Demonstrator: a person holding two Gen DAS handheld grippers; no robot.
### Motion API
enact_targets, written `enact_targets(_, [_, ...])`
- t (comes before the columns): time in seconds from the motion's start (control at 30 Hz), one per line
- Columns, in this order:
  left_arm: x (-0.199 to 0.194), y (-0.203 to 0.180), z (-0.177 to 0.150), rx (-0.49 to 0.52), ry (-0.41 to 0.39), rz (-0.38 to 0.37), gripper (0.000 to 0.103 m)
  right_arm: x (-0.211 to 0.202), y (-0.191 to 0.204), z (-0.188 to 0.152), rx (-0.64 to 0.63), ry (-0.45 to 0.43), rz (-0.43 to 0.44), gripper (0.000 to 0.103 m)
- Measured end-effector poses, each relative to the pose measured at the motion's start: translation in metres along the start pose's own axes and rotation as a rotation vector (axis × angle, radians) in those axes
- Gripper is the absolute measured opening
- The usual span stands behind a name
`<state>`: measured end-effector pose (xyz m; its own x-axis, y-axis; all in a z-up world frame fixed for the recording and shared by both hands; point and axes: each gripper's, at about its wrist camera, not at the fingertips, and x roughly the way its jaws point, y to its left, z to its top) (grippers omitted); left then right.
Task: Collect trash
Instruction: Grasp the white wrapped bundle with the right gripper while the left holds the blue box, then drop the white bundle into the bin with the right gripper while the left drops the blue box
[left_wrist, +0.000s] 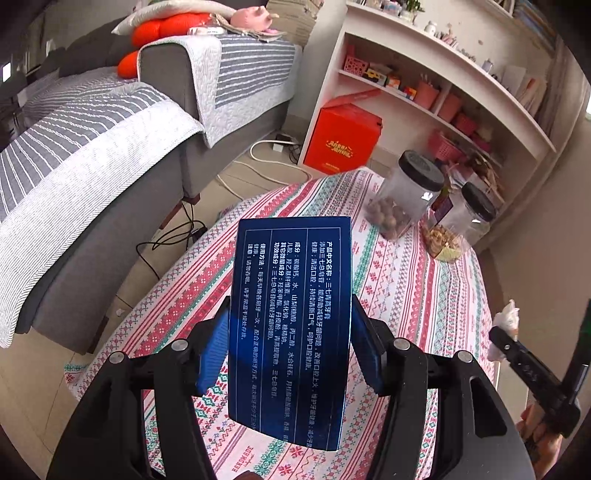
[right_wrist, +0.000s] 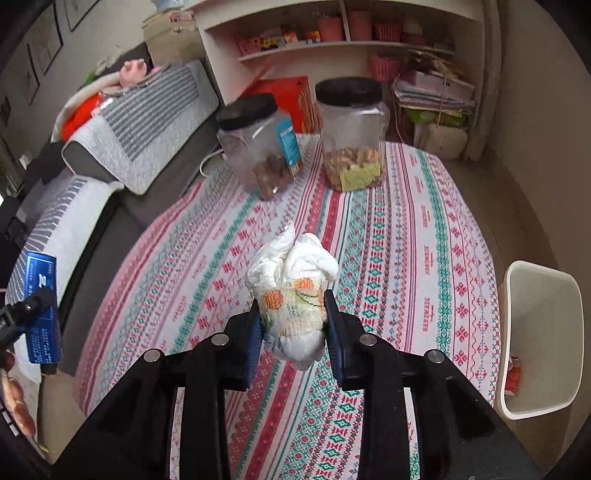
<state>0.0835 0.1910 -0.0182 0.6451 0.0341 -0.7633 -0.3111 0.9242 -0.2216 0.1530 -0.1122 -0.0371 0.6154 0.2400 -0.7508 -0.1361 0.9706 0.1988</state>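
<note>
left gripper: I've got it clamped on blue box
right gripper: I'm pinching crumpled tissue
bin: right of table

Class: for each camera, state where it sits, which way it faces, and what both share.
Left wrist: on the left gripper, facing the grey sofa; grips a dark blue carton.
Right wrist: on the right gripper, facing white shelves; grips crumpled white paper; white bin right.
Shared: two black-lidded jars, patterned tablecloth.
</note>
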Motion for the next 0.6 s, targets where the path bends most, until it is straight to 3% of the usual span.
enact_targets(0.23, [-0.005, -0.012, 0.002, -0.016, -0.063, 0.014, 0.059, -0.023, -0.013, 0.010, 0.032, -0.125, 0.006, 0.029])
enact_targets(0.6, [-0.006, -0.053, -0.001, 0.016, -0.122, -0.005, 0.060, -0.042, -0.038, 0.009, 0.076, -0.189, -0.027, 0.030])
